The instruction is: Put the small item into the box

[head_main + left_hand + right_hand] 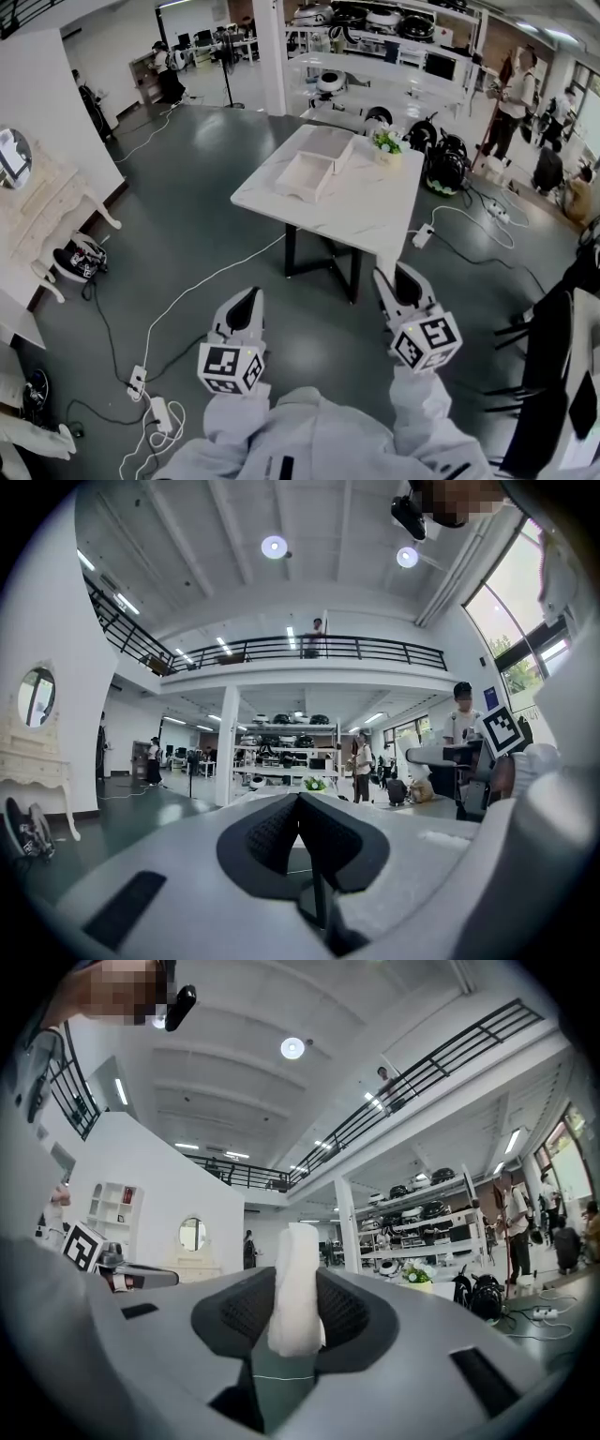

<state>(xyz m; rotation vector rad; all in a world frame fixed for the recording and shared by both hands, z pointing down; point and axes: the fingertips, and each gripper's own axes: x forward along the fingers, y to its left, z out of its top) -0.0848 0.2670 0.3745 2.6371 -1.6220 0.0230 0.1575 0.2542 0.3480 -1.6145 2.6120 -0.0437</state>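
Nearest are the person's white sleeves (pixel 319 441), one hand-held tool at the end of each. On the left, the left gripper (pixel 298 801) has its dark ribbed fingers (pixel 270 836) brought together at their tips with nothing between them. On the right, the right gripper (pixel 296 1283) has its fingers (pixel 246 1312) clamped on the small item (pixel 298 1260), a pale, soft-looking white piece that stands upright between the pads and sticks out past their tips. Both tools hang over the dark grey floor (pixel 197 234), short of the counter's near edge, so the small item is well apart from the box and has not reached it. Cables and a white power strip (pixel 137 381) lie on the floor to the near left. Farther on stands the white marble-patterned counter (pixel 375 211) on dark legs. The box (pixel 304 177), white, shallow and open at the top, sits on the counter's far left part, with a second white box (pixel 330 146) just behind it and touching it. To their right, near the far edge, stands a small potted plant (pixel 386 142) with pale flowers. Beyond the counter, dark bags (pixel 446 161) rest on the floor, a white vanity with an oval mirror (pixel 13 157) stands at the far left wall, and white shelves (pixel 375 37) with rounded objects cross the far side, where several people stand.
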